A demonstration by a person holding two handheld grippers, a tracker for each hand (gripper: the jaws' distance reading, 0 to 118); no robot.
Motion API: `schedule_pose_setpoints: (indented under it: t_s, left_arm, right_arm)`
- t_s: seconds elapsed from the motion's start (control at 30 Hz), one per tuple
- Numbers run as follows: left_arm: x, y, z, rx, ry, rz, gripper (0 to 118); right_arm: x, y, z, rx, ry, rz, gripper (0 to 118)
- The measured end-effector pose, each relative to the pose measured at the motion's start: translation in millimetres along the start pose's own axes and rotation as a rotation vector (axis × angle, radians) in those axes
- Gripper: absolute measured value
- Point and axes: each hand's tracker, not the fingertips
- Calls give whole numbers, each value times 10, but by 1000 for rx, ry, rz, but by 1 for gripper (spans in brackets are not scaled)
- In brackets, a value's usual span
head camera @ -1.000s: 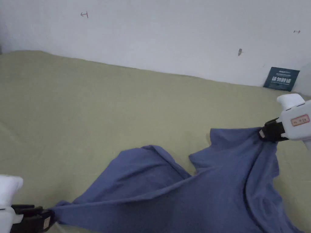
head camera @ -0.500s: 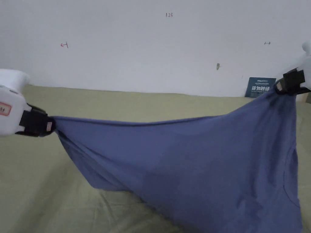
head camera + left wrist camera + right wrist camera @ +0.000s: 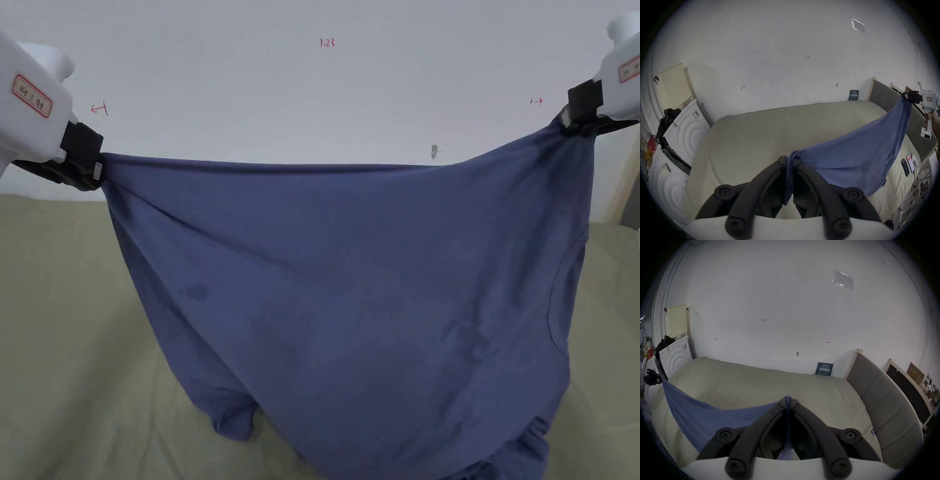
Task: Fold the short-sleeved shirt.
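Note:
A blue short-sleeved shirt (image 3: 350,281) hangs spread in the air above the bed, its top edge stretched almost straight between both grippers. My left gripper (image 3: 100,172) is shut on the shirt's upper left corner, and my right gripper (image 3: 564,119) is shut on the upper right corner. A curved seam runs down the shirt's right side. The shirt's lower end rests bunched on the bed (image 3: 56,350). In the left gripper view the cloth (image 3: 851,155) passes between the black jaws of the left gripper (image 3: 790,160). In the right gripper view the cloth (image 3: 705,415) is pinched at the tips of the right gripper (image 3: 788,400).
The olive-covered bed (image 3: 753,133) stands against a white wall (image 3: 325,94). A grey padded headboard (image 3: 880,402) closes the bed's right end. White cabinets (image 3: 682,129) with dark clothing stand at its left end. A dark card (image 3: 824,369) leans on the wall. Phones (image 3: 907,164) lie near the bed edge.
Both grippers have risen, lifting the shirt from a crumpled heap on the bed to a hanging sheet stretched taut between them. The head camera has tilted up.

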Motion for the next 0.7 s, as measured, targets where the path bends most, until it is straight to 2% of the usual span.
schedule_pose_setpoints:
  t_s: [0.27,0.3,0.33,0.47,0.63,0.7]
  left_arm:
    - [-121,597,-169,131,77,100,8]
    - [-422,900,-476,133,80,98,8]
    - [-446,996,-490,153,94,99,8]
    - [-491,1238,-415,251,109,162,8]
    - [-613,1454,-360,279,118,183,8]
    - [-596,1455,-271,299,131,166,8]
  right_arm:
    - [-146,548,-398,105,-72,25,2]
    - [-171,623,-414,131,-80,26,2]
    - [-190,706,-419,149,-82,26,2]
    - [-248,988,-275,290,-98,-38,2]
    - [-286,1284,-108,319,-122,16,2]
    - [-300,1392,-21,353,-132,14,2]
